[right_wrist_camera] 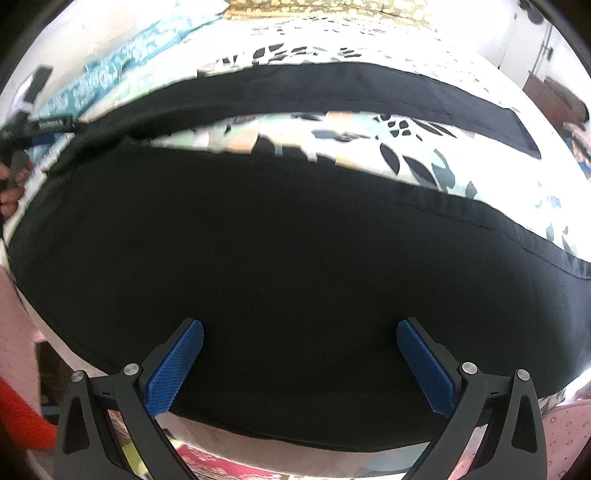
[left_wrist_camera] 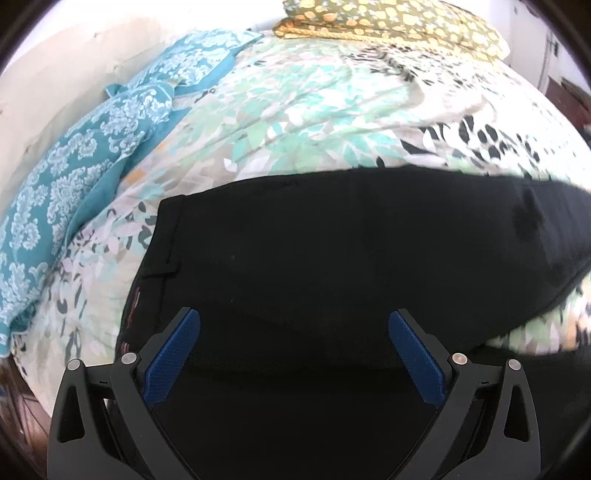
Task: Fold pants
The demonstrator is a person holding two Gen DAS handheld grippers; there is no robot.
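The left gripper (left_wrist_camera: 294,321) stands with its blue-padded fingers (left_wrist_camera: 173,354) spread wide and nothing between them, hovering over the black pants (left_wrist_camera: 314,251) that lie on a bed. Directly ahead of it is the upper part of the pants: the waistband edge with a belt loop runs along the garment's left side, just beyond the left finger. Further ahead the leaf-print bedspread (left_wrist_camera: 295,122) shows in green, grey and black. Ahead and to the left lies a teal damask pillow (left_wrist_camera: 74,177) against a pale wall, and farthest off, at the head of the bed, a yellow-and-olive flowered pillow (left_wrist_camera: 399,22).

The right gripper (right_wrist_camera: 300,328) is likewise wide open and empty, its blue pads (right_wrist_camera: 173,365) over the near trouser leg of the same pants (right_wrist_camera: 277,266). Only this view shows that the two legs are apart: beyond the near leg a strip of bedspread (right_wrist_camera: 369,140) is bare, and beyond that the far leg (right_wrist_camera: 351,88) stretches across to its hem on the right. It also shows the near edge of the bed below the gripper, an orange sleeve (right_wrist_camera: 18,417) at lower left, and, far to the left, the person's fingers (right_wrist_camera: 11,192) and the other gripper (right_wrist_camera: 33,131), blurred, near where the legs meet. The teal pillow (right_wrist_camera: 110,70) and flowered pillow appear here only as blurred strips at the far edge.
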